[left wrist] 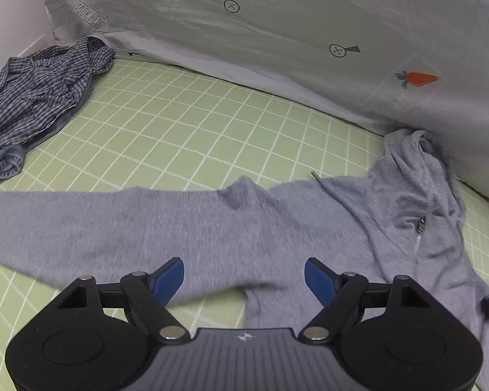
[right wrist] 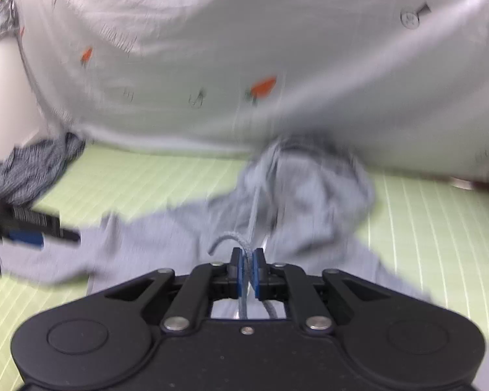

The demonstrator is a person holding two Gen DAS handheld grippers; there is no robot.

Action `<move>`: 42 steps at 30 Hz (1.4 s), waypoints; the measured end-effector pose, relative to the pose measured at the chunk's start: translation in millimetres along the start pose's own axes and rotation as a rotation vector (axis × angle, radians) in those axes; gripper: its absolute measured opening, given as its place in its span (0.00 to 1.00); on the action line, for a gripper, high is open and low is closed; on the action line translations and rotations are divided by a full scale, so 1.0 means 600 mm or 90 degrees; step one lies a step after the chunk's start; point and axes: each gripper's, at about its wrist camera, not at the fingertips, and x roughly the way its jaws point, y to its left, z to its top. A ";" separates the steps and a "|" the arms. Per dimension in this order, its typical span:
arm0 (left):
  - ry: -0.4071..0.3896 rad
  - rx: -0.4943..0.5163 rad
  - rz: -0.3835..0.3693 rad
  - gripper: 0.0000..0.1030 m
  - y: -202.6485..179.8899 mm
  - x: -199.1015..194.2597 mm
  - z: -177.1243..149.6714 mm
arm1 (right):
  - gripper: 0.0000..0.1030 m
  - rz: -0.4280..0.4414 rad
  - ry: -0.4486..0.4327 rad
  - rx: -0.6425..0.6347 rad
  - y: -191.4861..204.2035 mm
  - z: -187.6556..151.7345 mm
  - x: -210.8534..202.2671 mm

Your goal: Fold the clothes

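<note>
Left wrist view: your left claw (left wrist: 244,277) stands with its blue pads wide apart and nothing between them, held above the grey hoodie (left wrist: 212,228). The hoodie lies spread across the green grid mat (left wrist: 195,114), one sleeve stretched out to the left, the hood (left wrist: 417,163) bunched at the right against the pale printed sheet (left wrist: 277,32). Its zip (left wrist: 419,234) is visible near the hood. No fold has been made in it. A checked blue garment (left wrist: 39,97) sits crumpled in the far left corner, untouched.

Right wrist view: this picture is blurred. Your right claw (right wrist: 248,270) has its pads together, clamped on a thin grey strand of the hoodie (right wrist: 293,202), in my judgement the drawstring (right wrist: 226,239) or the zip edge; the blur does not let me say which. The left claw (right wrist: 26,238) shows at the left edge, over the sleeve.

Assessment: the task is at an early stage. The hoodie is only laid out and being straightened, and every fold on both garments remains to be done
</note>
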 end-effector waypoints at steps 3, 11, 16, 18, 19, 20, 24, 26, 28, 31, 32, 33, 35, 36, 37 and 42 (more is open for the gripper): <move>0.010 0.011 -0.007 0.81 0.003 -0.020 -0.025 | 0.69 -0.040 0.033 -0.001 0.015 -0.031 0.010; 0.040 0.005 -0.008 0.82 0.012 -0.014 -0.047 | 0.96 -0.030 0.000 -0.040 0.046 -0.008 0.063; 0.055 0.003 0.007 0.83 0.012 0.019 -0.034 | 0.88 0.006 0.021 -0.040 0.064 0.029 0.130; 0.069 0.001 0.014 0.83 0.014 0.039 -0.028 | 0.77 0.028 0.038 -0.038 0.072 0.036 0.163; 0.077 -0.002 0.016 0.83 0.015 0.049 -0.024 | 0.63 0.037 0.048 -0.035 0.074 0.039 0.179; 0.083 -0.004 0.018 0.83 0.016 0.058 -0.020 | 0.48 0.045 0.058 -0.031 0.076 0.041 0.195; 0.089 0.005 0.022 0.83 0.014 0.079 -0.002 | 0.23 0.074 0.078 -0.015 0.072 0.041 0.226; 0.079 0.015 0.022 0.83 0.012 0.077 0.005 | 0.03 0.082 0.074 -0.005 0.067 0.041 0.226; 0.066 0.017 0.020 0.83 0.012 0.066 0.011 | 0.03 0.075 0.038 0.004 0.060 0.041 0.192; 0.047 0.008 0.013 0.83 0.015 0.041 0.009 | 0.03 0.061 -0.019 0.018 0.049 0.036 0.115; 0.043 0.006 0.011 0.83 0.016 0.032 0.006 | 0.03 0.055 -0.038 0.022 0.044 0.032 0.086; 0.040 0.005 0.010 0.83 0.016 0.022 0.001 | 0.03 0.048 -0.050 0.025 0.040 0.024 0.061; 0.033 0.008 0.009 0.83 0.014 0.001 -0.012 | 0.03 0.034 -0.066 0.029 0.030 0.003 0.014; 0.030 0.012 0.009 0.83 0.013 -0.010 -0.020 | 0.03 0.024 -0.062 0.031 0.025 -0.010 -0.002; 0.027 0.018 0.008 0.83 0.011 -0.022 -0.030 | 0.04 0.016 -0.050 0.041 0.019 -0.025 -0.010; 0.020 0.058 0.006 0.83 -0.009 -0.076 -0.091 | 0.42 -0.009 0.008 0.103 -0.009 -0.106 -0.048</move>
